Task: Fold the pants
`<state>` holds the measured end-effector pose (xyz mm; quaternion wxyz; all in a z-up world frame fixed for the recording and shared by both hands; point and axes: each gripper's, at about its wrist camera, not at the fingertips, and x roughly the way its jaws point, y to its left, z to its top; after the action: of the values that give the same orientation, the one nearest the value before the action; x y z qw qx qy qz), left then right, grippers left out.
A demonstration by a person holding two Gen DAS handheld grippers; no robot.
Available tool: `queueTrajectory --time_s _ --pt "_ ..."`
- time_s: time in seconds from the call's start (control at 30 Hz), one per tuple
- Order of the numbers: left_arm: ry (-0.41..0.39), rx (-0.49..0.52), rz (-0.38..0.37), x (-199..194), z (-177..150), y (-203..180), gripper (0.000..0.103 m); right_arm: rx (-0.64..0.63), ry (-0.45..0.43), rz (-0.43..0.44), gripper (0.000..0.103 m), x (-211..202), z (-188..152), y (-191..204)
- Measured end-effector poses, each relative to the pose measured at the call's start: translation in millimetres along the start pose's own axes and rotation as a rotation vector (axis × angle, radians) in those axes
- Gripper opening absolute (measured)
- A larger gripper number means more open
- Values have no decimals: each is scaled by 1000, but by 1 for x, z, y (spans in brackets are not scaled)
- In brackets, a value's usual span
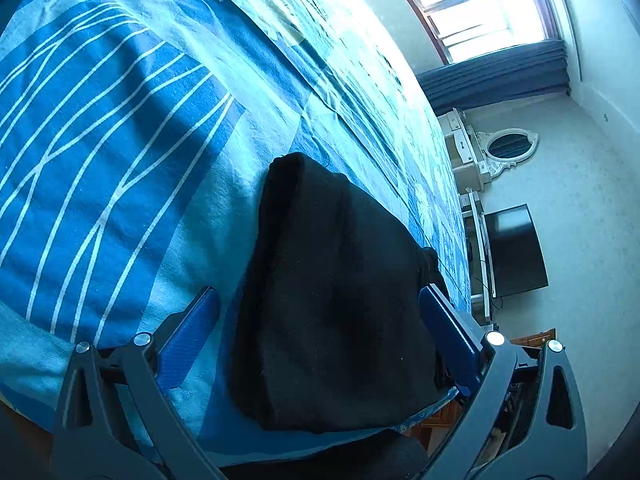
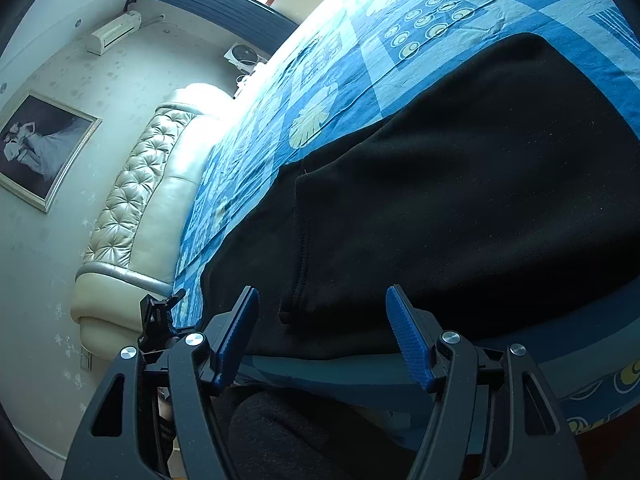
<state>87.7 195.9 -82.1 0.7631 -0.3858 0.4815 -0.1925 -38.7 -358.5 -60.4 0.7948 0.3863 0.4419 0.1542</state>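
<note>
Black pants cut off by right-wrist frame edge

The black pants are soft, matt, fuzzy cloth. Beneath them the blue patterned cotton bedsheet looks thin, matt and lightly creased. The cream tufted headboard has a glossy leather look. Each gripper's blue pads are ribbed plastic on matt black arms with shiny metal pins.

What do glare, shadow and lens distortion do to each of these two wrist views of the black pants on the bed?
Left wrist view: the window blows out white, a soft shadow crosses the striped bedsheet, and the fisheye bows the bed edge. Right wrist view: glare washes out the headboard top, and the pants read as near-featureless black. Both views are sharp, with a blue cast.
</note>
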Motion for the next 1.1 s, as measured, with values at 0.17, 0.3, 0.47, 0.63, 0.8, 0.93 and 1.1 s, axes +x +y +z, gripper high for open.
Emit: queueTrajectory --time_s 0.17,0.3,0.47,0.63,0.8,0.93,1.1 --pt "78 11 -59 24 -4 -7 67 -20 31 12 66 9 -5 7" --pt "74 39 -71 36 -7 -13 60 -41 56 22 66 16 -10 13" --pt "111 35 -61 52 -11 -17 19 -41 59 27 66 18 -11 14" --pt "96 38 -77 38 -7 -38 16 -30 44 26 66 13 -10 13" --pt "81 140 -93 22 -2 -106 15 -27 9 27 66 -1 -6 11" --pt "84 240 -72 20 -6 -173 14 -36 -39 -2 66 -18 1 11" --pt "112 349 -37 40 -27 -251 14 34 -116 -5 69 -40 11 -2"
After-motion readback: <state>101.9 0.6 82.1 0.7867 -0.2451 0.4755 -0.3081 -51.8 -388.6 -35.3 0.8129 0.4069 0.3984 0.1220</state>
